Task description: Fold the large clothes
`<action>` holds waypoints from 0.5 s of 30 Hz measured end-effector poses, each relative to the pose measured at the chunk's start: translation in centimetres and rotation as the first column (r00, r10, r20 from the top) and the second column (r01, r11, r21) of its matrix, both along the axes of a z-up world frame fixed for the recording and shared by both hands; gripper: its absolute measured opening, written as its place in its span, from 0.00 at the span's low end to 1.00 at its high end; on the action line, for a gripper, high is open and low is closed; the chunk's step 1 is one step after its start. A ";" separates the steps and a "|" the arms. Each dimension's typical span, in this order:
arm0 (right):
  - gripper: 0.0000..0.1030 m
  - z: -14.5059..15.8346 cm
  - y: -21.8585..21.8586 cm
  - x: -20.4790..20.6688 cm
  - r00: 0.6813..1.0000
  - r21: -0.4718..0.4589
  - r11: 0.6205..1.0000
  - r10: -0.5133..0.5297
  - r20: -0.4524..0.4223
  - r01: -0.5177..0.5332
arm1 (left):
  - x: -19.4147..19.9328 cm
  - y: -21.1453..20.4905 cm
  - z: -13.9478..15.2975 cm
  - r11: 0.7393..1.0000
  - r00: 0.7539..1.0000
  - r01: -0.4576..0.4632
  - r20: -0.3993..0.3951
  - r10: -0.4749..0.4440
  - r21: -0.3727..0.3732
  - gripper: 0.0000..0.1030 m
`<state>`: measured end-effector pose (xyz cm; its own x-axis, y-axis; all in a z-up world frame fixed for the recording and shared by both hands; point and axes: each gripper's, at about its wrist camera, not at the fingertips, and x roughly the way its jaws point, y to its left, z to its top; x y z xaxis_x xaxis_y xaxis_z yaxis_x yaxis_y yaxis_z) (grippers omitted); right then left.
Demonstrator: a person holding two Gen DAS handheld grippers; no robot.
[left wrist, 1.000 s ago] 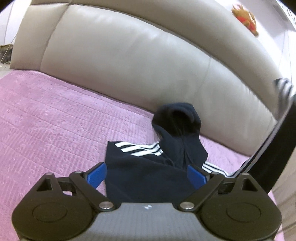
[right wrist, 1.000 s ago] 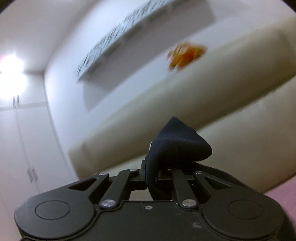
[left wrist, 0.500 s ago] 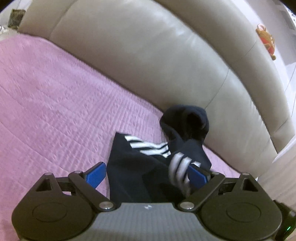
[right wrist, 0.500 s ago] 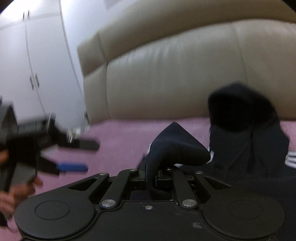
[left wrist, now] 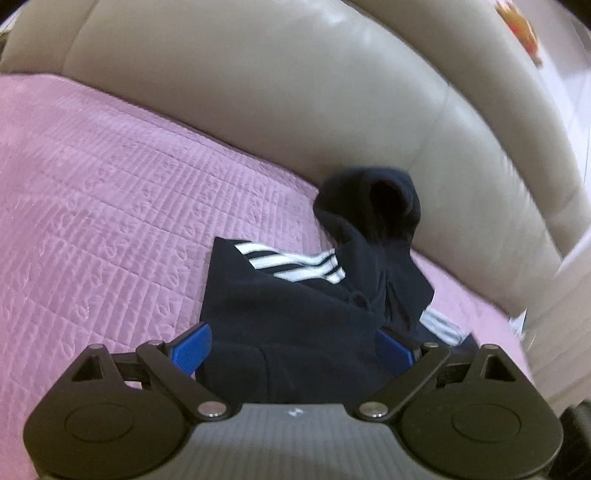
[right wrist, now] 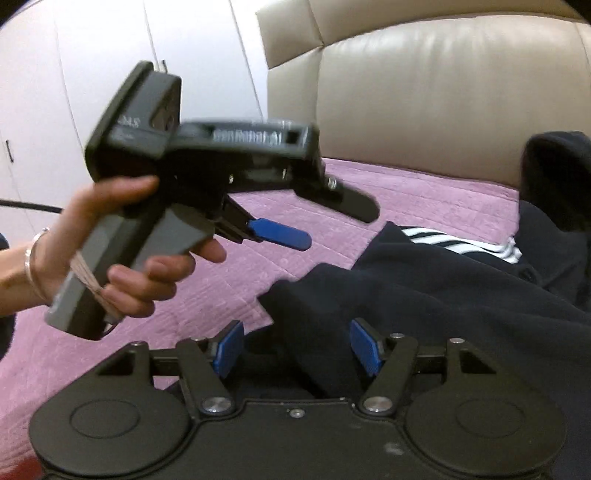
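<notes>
A navy hoodie (left wrist: 295, 314) with white sleeve stripes lies on the pink bedspread (left wrist: 110, 221), its hood (left wrist: 369, 206) propped against the headboard. My left gripper (left wrist: 291, 347) hovers low over the hoodie's near part, open wide, with its blue pads (left wrist: 192, 350) either side of the cloth and not pressing it. In the right wrist view my right gripper (right wrist: 297, 345) has its jaws opening; a fold of the hoodie (right wrist: 443, 288) lies loose between the blue pads (right wrist: 229, 347). A hand holds the left gripper (right wrist: 321, 221) up at the left.
A beige padded headboard (left wrist: 258, 92) closes off the far side of the bed. White wardrobe doors (right wrist: 74, 74) stand beyond the bed's left edge. An orange toy (left wrist: 521, 26) sits on top of the headboard. Bare pink bedspread (right wrist: 240, 280) stretches left of the hoodie.
The right gripper swung down from facing the wall to the bed, then let go of the navy fold it was shut on. The striped sleeve now lies on the hoodie. The left gripper sank closer.
</notes>
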<state>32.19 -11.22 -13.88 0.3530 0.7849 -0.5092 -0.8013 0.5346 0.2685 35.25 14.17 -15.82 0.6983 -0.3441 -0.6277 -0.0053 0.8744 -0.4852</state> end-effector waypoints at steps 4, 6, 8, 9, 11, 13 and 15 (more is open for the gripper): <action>0.75 1.5 -4.6 0.4 0.989 -0.042 0.988 -0.147 0.028 0.148 | 0.3 -1.2 -1.4 0.989 0.996 0.041 -0.085 -0.029 0.143 0.91; 0.76 2.5 -8.9 1.8 0.959 -0.072 0.958 -0.273 0.070 0.278 | 0.1 -1.3 -2.1 0.983 0.994 0.046 -0.108 -0.027 0.176 0.79; 0.76 2.6 -13.7 4.2 0.899 -0.095 0.895 -0.430 0.081 0.437 | 0.1 -1.3 -2.8 0.978 0.989 0.065 -0.141 -0.037 0.200 0.41; 0.76 2.4 -16.2 5.7 0.857 -0.101 0.851 -0.511 0.062 0.515 | 0.1 -1.3 -3.0 0.976 0.987 0.074 -0.154 -0.043 0.204 0.26; 0.76 1.2 -21.7 9.0 0.764 -0.119 0.760 -0.645 -0.018 0.639 | -0.4 -1.6 -2.8 0.974 0.992 0.066 -0.117 -0.042 0.216 0.21; 0.78 -0.3 -25.9 11.8 0.691 -0.156 0.700 -0.714 -0.117 0.697 | -1.0 -2.2 -2.4 0.962 0.996 0.073 -0.067 -0.058 0.263 0.18; 0.78 -2.0 -28.7 14.3 0.649 -0.174 0.691 -0.720 -0.244 0.701 | -1.5 -3.0 -2.2 0.943 0.996 0.085 -0.032 -0.080 0.321 0.17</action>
<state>46.44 -39.94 -15.91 0.6300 0.3178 -0.7086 -0.0666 0.9312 0.3584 33.75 11.16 -17.99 0.6637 -0.1779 -0.7266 0.0674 0.9816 -0.1787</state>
